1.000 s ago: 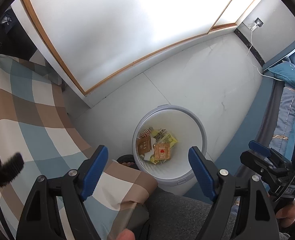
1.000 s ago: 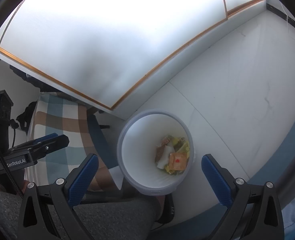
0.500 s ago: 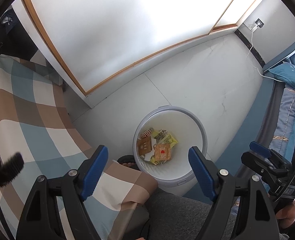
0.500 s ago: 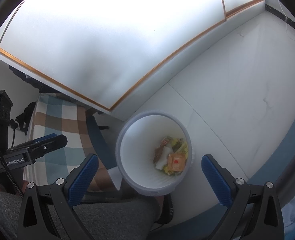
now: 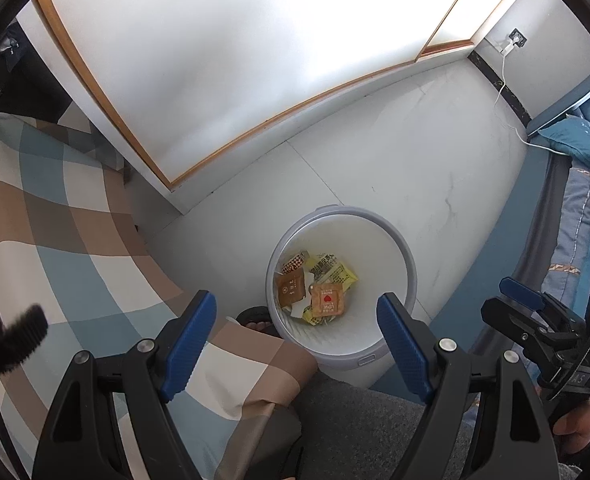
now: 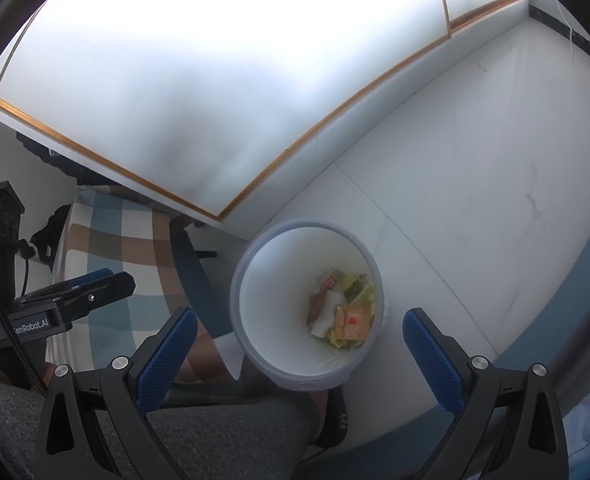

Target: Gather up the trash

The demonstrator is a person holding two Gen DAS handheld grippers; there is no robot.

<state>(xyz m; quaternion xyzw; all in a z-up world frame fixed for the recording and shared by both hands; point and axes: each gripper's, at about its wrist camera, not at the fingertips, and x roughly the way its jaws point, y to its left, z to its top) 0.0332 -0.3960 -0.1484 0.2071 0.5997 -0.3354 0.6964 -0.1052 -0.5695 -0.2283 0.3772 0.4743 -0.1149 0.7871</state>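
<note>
The pale tiled floor fills most of both views, bounded at the far side by a white panel with a wooden edge. A checked cloth in blue, brown and cream covers the surface at the left of the left wrist view and shows again at the left of the right wrist view. At the right edge of the left wrist view lies a bed with a teal pillow and floral bedding, and a white cable runs down the wall from a socket to the floor. The person's grey trouser leg lies along the bottom of both views, with a dark shoe beside the bin's base. The white bin stands on the floor just beyond that leg, open at the top. The trash lies at its bottom: yellow wrappers, an orange square packet with a red heart, a brown packet, a red-and-white checked wrapper and some white paper, piled touching one another. The left gripper hangs above the bin with its blue pads spread wide and nothing between them. The right gripper is likewise released, its jaws wide apart and empty, pointing down at the bin.
</note>
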